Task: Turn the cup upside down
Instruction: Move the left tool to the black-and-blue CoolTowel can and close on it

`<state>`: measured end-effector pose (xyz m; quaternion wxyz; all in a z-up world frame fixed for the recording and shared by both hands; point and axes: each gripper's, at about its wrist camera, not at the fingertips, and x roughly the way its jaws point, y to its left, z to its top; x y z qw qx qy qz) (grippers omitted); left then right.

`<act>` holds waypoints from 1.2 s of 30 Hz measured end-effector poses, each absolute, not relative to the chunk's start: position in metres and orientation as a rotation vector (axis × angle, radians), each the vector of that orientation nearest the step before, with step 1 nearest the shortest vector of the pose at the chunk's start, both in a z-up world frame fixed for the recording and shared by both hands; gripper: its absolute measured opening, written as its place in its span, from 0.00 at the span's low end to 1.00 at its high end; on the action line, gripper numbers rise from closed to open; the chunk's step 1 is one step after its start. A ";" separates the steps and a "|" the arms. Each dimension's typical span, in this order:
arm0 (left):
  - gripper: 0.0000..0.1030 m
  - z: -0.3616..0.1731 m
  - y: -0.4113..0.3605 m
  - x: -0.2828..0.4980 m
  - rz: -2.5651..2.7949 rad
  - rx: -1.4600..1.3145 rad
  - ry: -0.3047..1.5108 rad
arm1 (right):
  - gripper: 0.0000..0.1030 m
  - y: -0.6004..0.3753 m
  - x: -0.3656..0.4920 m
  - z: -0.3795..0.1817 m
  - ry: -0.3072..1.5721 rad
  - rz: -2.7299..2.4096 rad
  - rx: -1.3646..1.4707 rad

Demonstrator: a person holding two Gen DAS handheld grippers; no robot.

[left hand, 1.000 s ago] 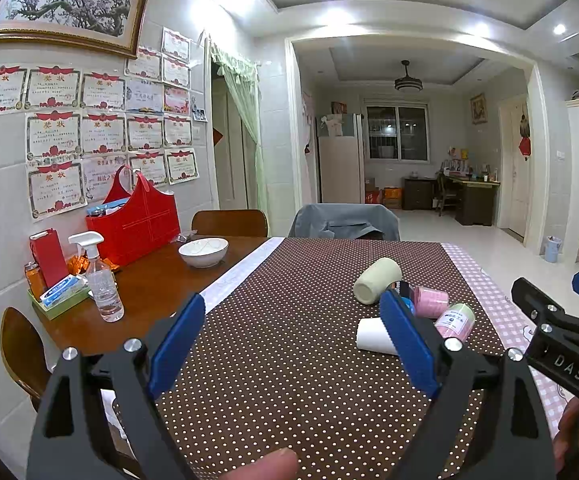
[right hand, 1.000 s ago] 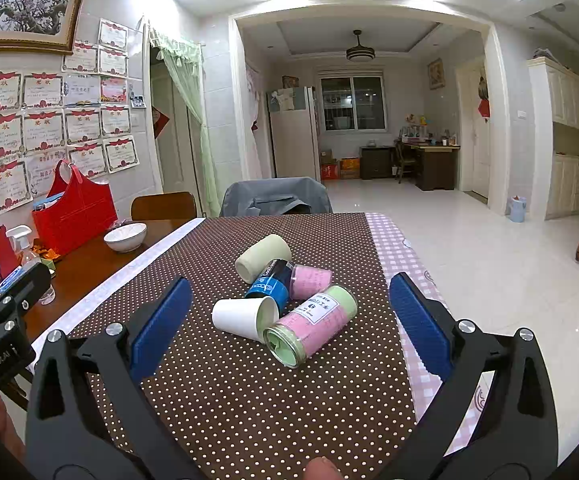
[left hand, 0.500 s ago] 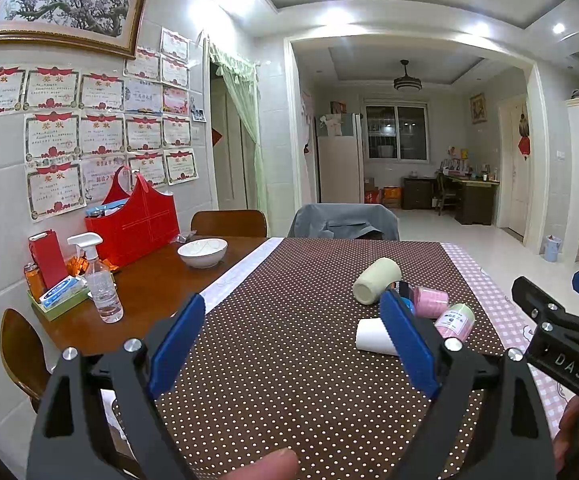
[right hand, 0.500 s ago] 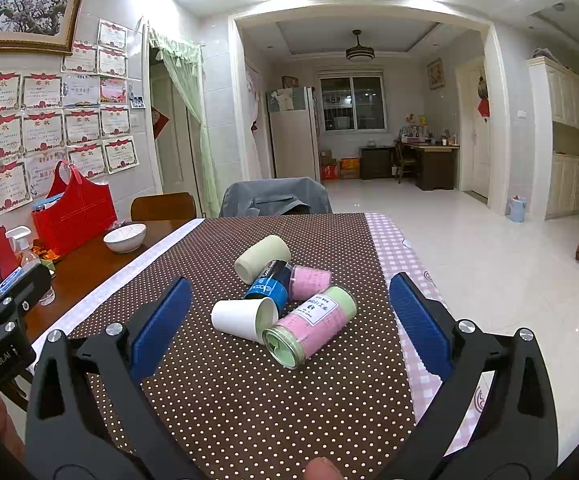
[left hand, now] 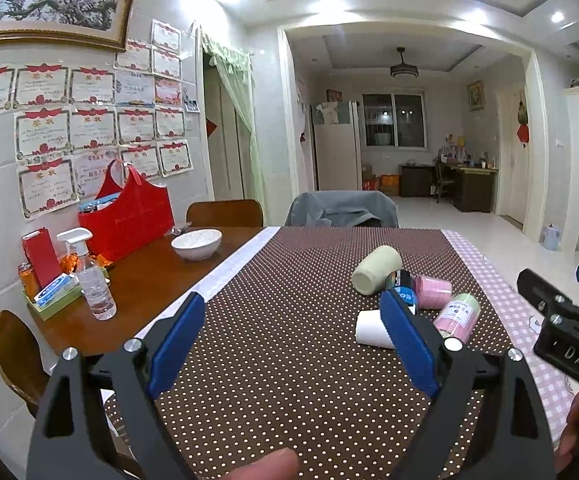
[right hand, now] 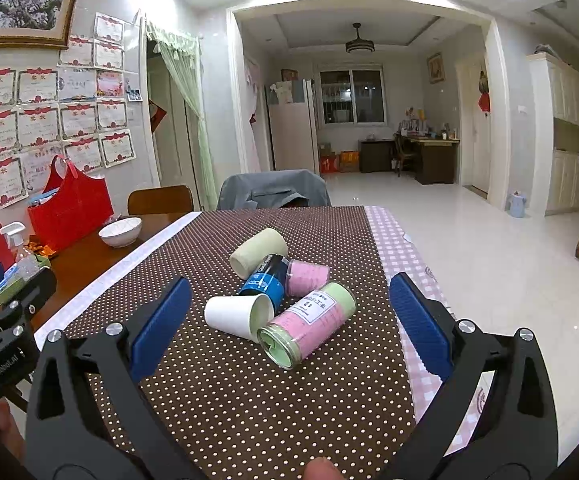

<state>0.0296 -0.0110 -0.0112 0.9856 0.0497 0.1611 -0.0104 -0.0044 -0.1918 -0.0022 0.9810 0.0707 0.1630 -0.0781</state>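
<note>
Both tools, left (left hand: 289, 332) and right (right hand: 289, 316), stand open and empty. We judge the white cup (right hand: 239, 315), lying at centre frame, light and crushable; grip its mid-wall gently.

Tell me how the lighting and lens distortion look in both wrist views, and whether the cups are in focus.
Left wrist view: bright ceiling lights flare white, fisheye bows the walls, and the white cup is partly hidden behind a finger of the open left gripper. Right wrist view: same warm indoor light, corners vignetted, white cup and pink-and-green cup sharp between the open right gripper fingers.
</note>
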 end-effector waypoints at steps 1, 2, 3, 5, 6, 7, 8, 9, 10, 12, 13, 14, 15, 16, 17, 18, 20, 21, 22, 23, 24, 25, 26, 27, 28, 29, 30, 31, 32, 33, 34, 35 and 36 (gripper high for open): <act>0.85 -0.014 -0.013 0.037 -0.022 0.104 0.338 | 0.94 -0.196 0.002 -0.003 0.338 -0.166 0.145; 0.85 -0.016 -0.015 0.042 -0.023 0.107 0.348 | 0.94 -0.199 0.005 -0.005 0.343 -0.169 0.148; 0.85 -0.018 -0.016 0.048 -0.025 0.111 0.358 | 0.94 -0.203 0.009 -0.006 0.349 -0.173 0.153; 0.85 -0.023 -0.022 0.062 -0.030 0.128 0.384 | 0.94 -0.212 0.018 -0.009 0.365 -0.186 0.166; 0.85 -0.025 -0.024 0.068 -0.031 0.135 0.395 | 0.94 -0.217 0.022 -0.010 0.373 -0.191 0.172; 0.85 -0.027 -0.028 0.076 -0.036 0.143 0.410 | 0.94 -0.223 0.028 -0.013 0.386 -0.198 0.180; 0.85 -0.029 -0.031 0.082 -0.040 0.149 0.424 | 0.94 -0.229 0.031 -0.014 0.397 -0.201 0.187; 0.85 -0.031 -0.034 0.088 -0.043 0.154 0.436 | 0.94 -0.233 0.035 -0.017 0.409 -0.205 0.193; 0.85 -0.033 -0.039 0.096 -0.050 0.159 0.449 | 0.94 -0.240 0.041 -0.019 0.429 -0.210 0.201; 0.85 -0.035 -0.047 0.111 -0.063 0.173 0.479 | 0.94 -0.247 0.047 -0.022 0.450 -0.213 0.209; 0.85 -0.036 -0.051 0.116 -0.071 0.178 0.492 | 0.94 -0.253 0.052 -0.025 0.466 -0.212 0.219; 0.85 -0.037 -0.055 0.123 -0.079 0.184 0.507 | 0.94 -0.257 0.056 -0.026 0.479 -0.209 0.230; 0.85 -0.039 -0.062 0.132 -0.087 0.197 0.527 | 0.94 -0.260 0.056 -0.028 0.485 -0.206 0.234; 0.85 -0.041 -0.069 0.138 -0.096 0.208 0.543 | 0.94 -0.264 0.060 -0.029 0.497 -0.203 0.242; 0.85 -0.042 -0.074 0.146 -0.107 0.218 0.563 | 0.94 -0.268 0.064 -0.031 0.508 -0.203 0.249; 0.85 -0.043 -0.079 0.152 -0.114 0.226 0.577 | 0.94 -0.271 0.068 -0.032 0.517 -0.200 0.255; 0.85 -0.047 -0.093 0.169 -0.120 0.250 0.614 | 0.94 -0.281 0.077 -0.037 0.541 -0.193 0.275; 0.85 -0.049 -0.101 0.178 -0.133 0.262 0.636 | 0.94 -0.286 0.082 -0.039 0.554 -0.187 0.284; 0.85 -0.051 -0.106 0.184 -0.140 0.268 0.655 | 0.94 -0.289 0.085 -0.042 0.563 -0.180 0.290; 0.85 -0.053 -0.112 0.191 -0.143 0.275 0.673 | 0.94 -0.293 0.090 -0.044 0.575 -0.173 0.296; 0.85 -0.056 -0.120 0.199 -0.152 0.284 0.697 | 0.94 -0.296 0.094 -0.047 0.586 -0.169 0.302; 0.85 -0.058 -0.124 0.205 -0.157 0.291 0.714 | 0.94 -0.301 0.101 -0.051 0.602 -0.163 0.314; 0.85 -0.061 -0.131 0.213 -0.160 0.303 0.732 | 0.94 -0.305 0.104 -0.054 0.610 -0.156 0.322; 0.85 -0.064 -0.137 0.220 -0.162 0.315 0.748 | 0.94 -0.308 0.108 -0.057 0.621 -0.148 0.329; 0.85 -0.067 -0.142 0.226 -0.165 0.321 0.764 | 0.94 -0.312 0.114 -0.061 0.634 -0.142 0.334; 0.85 -0.071 -0.147 0.234 -0.171 0.323 0.789 | 0.94 -0.315 0.118 -0.064 0.644 -0.140 0.339; 0.85 -0.073 -0.149 0.239 -0.175 0.322 0.805 | 0.94 -0.318 0.121 -0.066 0.655 -0.136 0.346; 0.85 -0.077 -0.153 0.247 -0.174 0.324 0.826 | 0.94 -0.324 0.128 -0.070 0.670 -0.130 0.358; 0.85 -0.080 -0.157 0.253 -0.171 0.328 0.843 | 0.94 -0.326 0.132 -0.071 0.678 -0.128 0.364; 0.85 -0.083 -0.159 0.257 -0.172 0.328 0.856 | 0.94 -0.331 0.137 -0.073 0.689 -0.124 0.373; 0.85 -0.086 -0.162 0.265 -0.177 0.326 0.880 | 0.94 -0.333 0.142 -0.075 0.696 -0.119 0.376; 0.85 -0.089 -0.165 0.272 -0.179 0.327 0.899 | 0.94 -0.335 0.146 -0.076 0.703 -0.113 0.378; 0.85 -0.092 -0.167 0.278 -0.176 0.333 0.917 | 0.94 -0.337 0.152 -0.077 0.715 -0.105 0.376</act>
